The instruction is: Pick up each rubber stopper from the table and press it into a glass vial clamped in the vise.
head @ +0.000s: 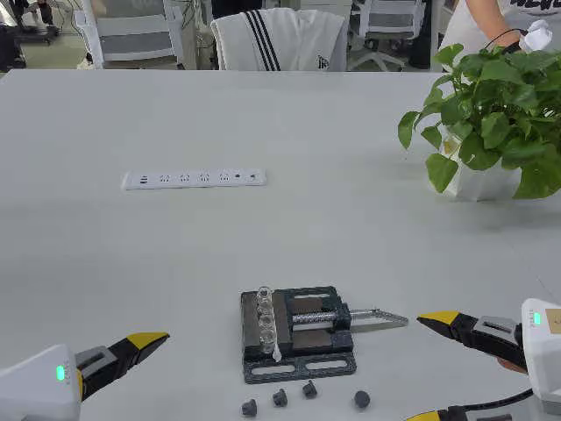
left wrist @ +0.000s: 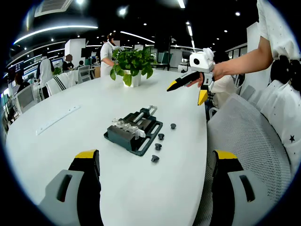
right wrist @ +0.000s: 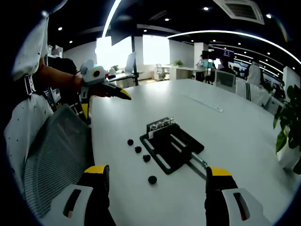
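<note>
A black vise (head: pixel 302 346) stands near the table's front edge with a row of several clear glass vials (head: pixel 266 320) clamped in it; its screw handle points right. Several dark rubber stoppers (head: pixel 280 397) lie in a loose row on the table just in front of the vise. My left gripper (left wrist: pixel 156 155) is open and holds nothing, low at the left of the vise. My right gripper (head: pixel 428 368) hangs open and bare off the right end of the vise handle. The vise (right wrist: pixel 171 146) and stoppers (right wrist: pixel 138 149) lie ahead of its fingers.
A white power strip (head: pixel 194 179) lies mid-table at the left. A potted green plant (head: pixel 491 123) stands at the right. Office chairs, one draped with a white striped jacket (head: pixel 280 39), line the far edge. A mesh chair (left wrist: pixel 244 136) stands beside me.
</note>
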`<state>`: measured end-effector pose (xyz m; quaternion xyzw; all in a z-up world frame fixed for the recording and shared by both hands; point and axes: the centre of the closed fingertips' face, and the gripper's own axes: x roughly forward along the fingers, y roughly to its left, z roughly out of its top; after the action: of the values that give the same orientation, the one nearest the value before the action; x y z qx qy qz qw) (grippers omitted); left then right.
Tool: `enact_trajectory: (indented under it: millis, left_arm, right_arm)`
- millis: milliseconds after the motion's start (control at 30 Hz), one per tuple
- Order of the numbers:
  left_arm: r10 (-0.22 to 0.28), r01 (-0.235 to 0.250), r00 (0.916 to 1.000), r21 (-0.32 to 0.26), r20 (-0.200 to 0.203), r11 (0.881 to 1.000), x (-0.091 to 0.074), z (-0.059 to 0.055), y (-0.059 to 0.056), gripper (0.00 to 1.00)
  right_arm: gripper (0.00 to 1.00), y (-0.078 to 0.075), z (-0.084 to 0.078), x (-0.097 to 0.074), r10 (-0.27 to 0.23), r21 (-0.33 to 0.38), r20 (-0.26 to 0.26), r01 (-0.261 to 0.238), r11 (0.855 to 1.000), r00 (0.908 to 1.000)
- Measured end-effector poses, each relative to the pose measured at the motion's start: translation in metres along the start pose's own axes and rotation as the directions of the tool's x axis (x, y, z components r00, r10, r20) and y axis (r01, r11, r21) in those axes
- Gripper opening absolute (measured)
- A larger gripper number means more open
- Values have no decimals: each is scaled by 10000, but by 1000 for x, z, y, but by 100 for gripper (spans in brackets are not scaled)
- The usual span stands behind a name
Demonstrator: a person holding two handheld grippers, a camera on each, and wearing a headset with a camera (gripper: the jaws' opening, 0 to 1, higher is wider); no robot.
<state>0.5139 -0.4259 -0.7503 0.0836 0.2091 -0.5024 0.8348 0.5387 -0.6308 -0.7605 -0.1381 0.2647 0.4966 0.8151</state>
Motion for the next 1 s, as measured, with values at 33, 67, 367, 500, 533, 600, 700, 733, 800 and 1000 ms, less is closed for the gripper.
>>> enact_trajectory:
  millis: [33,67,367,500,533,600,700,733,800,1000]
  left_arm:
    - [-3,3,10000,-7,5,10000,0,0,0,99]
    - [-4,4,10000,3,1,10000,0,0,0,99]
    - [-14,14,10000,-30,-4,10000,0,-1,-1,99]
    - [1,-1,10000,-30,13,10000,0,-1,0,99]
    - [-1,1,10000,-34,17,10000,0,-1,0,99]
    - [-6,6,10000,-48,28,10000,1,-1,0,99]
    - [-14,14,10000,-59,20,10000,1,-2,1,99]
    - [-17,17,10000,-71,21,10000,1,-2,1,99]
    - [-23,23,10000,-57,14,10000,1,-3,1,99]
    - [6,-5,10000,-112,45,9999,1,-4,3,99]
  right_arm:
    - [83,0,0,0,8,-20,-13,-8,10000,10000]
    - [83,0,1,0,14,-33,-17,-14,10000,10000]
    - [82,1,3,-1,92,-134,-111,-94,9999,9999]
    - [82,0,3,0,117,-158,-155,-119,9998,9998]
    - [82,0,3,0,116,-174,-199,-120,9998,9997]
    - [81,0,3,0,143,-164,-193,-146,9998,9997]
    - [81,-1,2,0,168,-193,-264,-173,9997,9995]
    - [81,-1,2,0,180,-198,-279,-186,9996,9994]
    - [81,-1,1,1,231,-217,-357,-239,9995,9991]
    - [79,-1,2,2,360,-321,-531,-378,9988,9979]
